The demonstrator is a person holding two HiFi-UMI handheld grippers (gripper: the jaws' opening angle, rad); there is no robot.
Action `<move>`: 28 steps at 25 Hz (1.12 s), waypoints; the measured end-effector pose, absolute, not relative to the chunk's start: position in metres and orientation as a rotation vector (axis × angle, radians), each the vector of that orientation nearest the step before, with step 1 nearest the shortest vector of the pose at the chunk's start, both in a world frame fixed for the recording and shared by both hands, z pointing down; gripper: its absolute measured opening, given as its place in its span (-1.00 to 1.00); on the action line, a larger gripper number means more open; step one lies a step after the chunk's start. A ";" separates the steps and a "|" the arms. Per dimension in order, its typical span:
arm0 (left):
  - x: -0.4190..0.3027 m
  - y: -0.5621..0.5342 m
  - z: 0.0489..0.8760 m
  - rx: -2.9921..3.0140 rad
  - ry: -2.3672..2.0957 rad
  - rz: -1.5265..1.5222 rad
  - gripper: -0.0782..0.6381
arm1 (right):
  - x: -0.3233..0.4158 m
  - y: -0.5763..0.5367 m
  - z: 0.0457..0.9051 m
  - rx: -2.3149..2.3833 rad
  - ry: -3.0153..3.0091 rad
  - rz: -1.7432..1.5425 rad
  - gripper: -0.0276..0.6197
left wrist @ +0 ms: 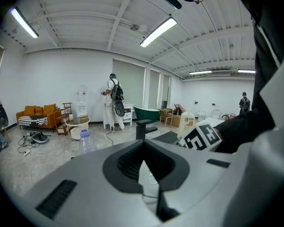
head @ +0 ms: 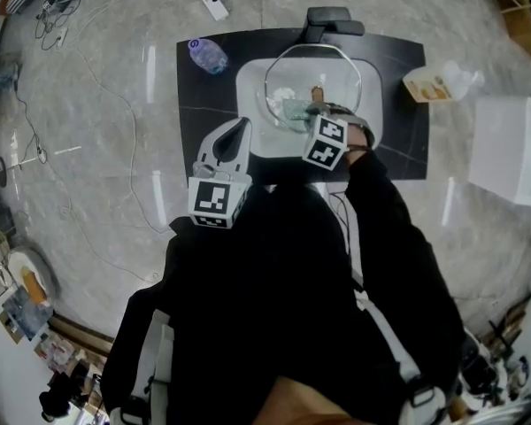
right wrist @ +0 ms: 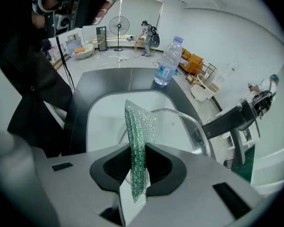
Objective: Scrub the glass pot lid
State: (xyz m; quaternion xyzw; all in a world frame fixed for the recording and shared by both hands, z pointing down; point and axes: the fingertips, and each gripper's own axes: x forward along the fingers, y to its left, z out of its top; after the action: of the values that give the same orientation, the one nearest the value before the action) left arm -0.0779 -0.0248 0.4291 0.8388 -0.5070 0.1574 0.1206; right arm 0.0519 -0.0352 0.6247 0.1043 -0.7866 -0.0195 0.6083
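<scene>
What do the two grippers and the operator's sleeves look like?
The left gripper and right gripper share light grey moulded shells with black ribbed pads. Each carries a white cube with black square markers: left cube, right cube. The sleeves are black.

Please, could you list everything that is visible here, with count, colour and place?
glass pot lid: one, clear, in the basin
basin: one, white, in the black counter
faucet: one, black, behind the basin
water bottle: one, clear, counter's far-left corner
jug: one, orange-labelled, right of counter
box: one, white, far right
scrub cloth: one, green, at the lid's near edge
left tool: one, grey, shut empty, basin's left edge
right tool: one, grey, shut on scrub cloth, over lid
</scene>
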 end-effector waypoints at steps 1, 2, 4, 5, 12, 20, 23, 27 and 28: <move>-0.078 -0.025 0.429 2.458 -1.477 0.467 -0.77 | 0.054 -0.040 0.622 0.252 -1.815 -0.055 -0.71; -0.077 -0.026 0.429 2.464 -1.472 0.471 -0.77 | 0.057 -0.046 0.619 0.264 -1.809 -0.068 -0.71; -0.074 -0.028 0.428 2.475 -1.462 0.472 -0.77 | 0.063 -0.058 0.615 0.287 -1.792 -0.101 -0.71; -0.073 -0.029 0.427 2.480 -1.457 0.473 -0.77 | 0.067 -0.064 0.614 0.299 -1.781 -0.121 -0.71; -0.073 -0.035 0.425 2.496 -1.448 0.482 -0.77 | 0.087 -0.102 0.606 0.407 -1.735 -0.241 -0.71; -0.069 -0.045 0.426 2.504 -1.444 0.499 -0.77 | 0.111 -0.148 0.616 0.466 -1.668 -0.347 -0.70; -0.067 -0.047 0.425 2.484 -1.455 0.482 -0.77 | 0.117 -0.164 0.618 0.509 -1.670 -0.370 -0.70; -0.070 -0.052 0.428 2.488 -1.465 0.520 -0.77 | 0.122 -0.188 0.623 0.556 -1.676 -0.393 -0.70; -0.071 -0.053 0.428 2.484 -1.469 0.525 -0.77 | 0.123 -0.192 0.625 0.554 -1.673 -0.393 -0.70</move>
State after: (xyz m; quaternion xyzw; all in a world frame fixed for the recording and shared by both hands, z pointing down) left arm -0.0711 -0.0532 0.4279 0.8423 -0.4981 0.1781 0.1037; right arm 0.1229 -0.1923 0.6252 0.2409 -0.7275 -0.1708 0.6193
